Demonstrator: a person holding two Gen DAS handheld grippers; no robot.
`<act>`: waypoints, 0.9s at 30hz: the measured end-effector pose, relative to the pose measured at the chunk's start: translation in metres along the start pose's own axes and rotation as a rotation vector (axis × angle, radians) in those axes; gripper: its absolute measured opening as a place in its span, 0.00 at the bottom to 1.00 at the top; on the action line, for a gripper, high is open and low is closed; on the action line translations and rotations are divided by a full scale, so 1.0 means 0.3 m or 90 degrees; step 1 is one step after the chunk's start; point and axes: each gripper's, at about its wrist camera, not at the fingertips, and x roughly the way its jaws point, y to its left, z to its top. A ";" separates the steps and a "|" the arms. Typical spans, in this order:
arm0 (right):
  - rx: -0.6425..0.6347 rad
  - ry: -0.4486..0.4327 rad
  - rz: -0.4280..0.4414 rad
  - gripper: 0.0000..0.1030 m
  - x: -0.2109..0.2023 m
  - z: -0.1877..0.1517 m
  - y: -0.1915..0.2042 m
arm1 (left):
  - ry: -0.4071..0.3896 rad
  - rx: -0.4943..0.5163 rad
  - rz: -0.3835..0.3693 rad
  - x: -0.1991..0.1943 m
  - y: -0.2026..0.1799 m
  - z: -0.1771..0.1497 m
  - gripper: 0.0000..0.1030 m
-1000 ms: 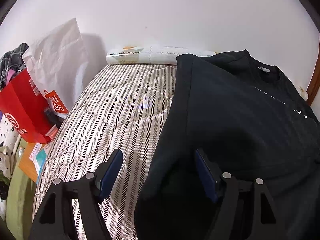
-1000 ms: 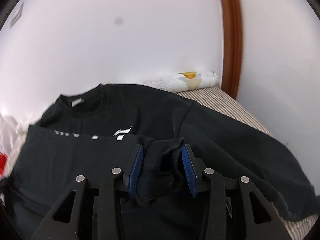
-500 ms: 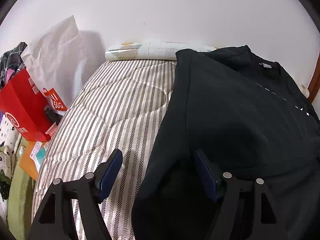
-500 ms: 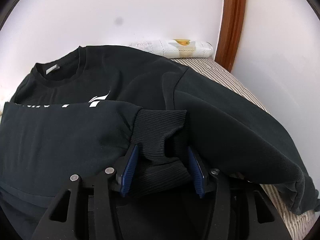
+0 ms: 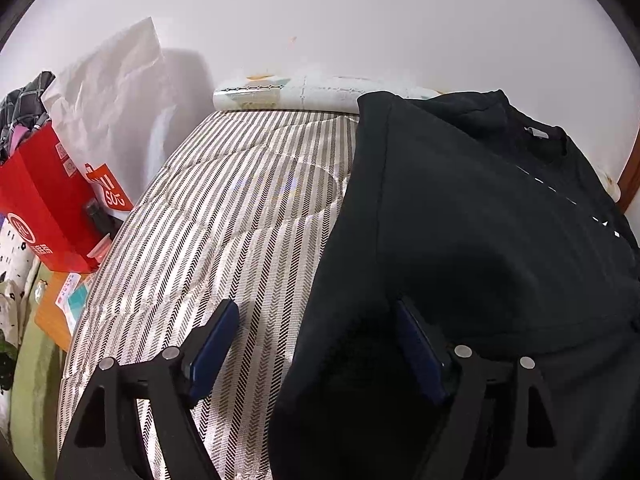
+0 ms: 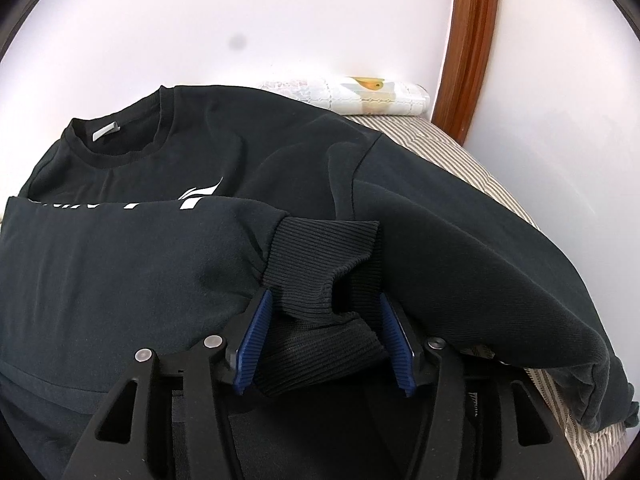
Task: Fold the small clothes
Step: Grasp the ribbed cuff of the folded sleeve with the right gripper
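Right wrist view showed your right gripper (image 6: 326, 336) opening around the sweater (image 6: 420, 208) cuff (image 6: 320, 264), while your left gripper (image 5: 316, 350) opened wide over its edge.

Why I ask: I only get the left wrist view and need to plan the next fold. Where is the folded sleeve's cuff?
Observer: The ribbed cuff lies on the sweatshirt front, between the pads of the right hand-held gripper, whose jaws are opening.
Operator: And the other sleeve?
Observer: The other sleeve is unfolded, stretched out toward the mattress edge.
Operator: Is the chest print showing?
Observer: Partly; the folded sleeve covers the lower part of the white logo.
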 end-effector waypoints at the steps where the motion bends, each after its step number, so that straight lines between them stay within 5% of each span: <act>1: -0.001 0.001 -0.001 0.54 0.002 0.000 0.002 | 0.001 -0.001 0.001 0.001 0.001 0.001 0.79; 27: -0.002 0.002 -0.001 0.57 0.004 0.003 0.005 | 0.007 -0.009 -0.001 0.006 0.010 0.004 0.83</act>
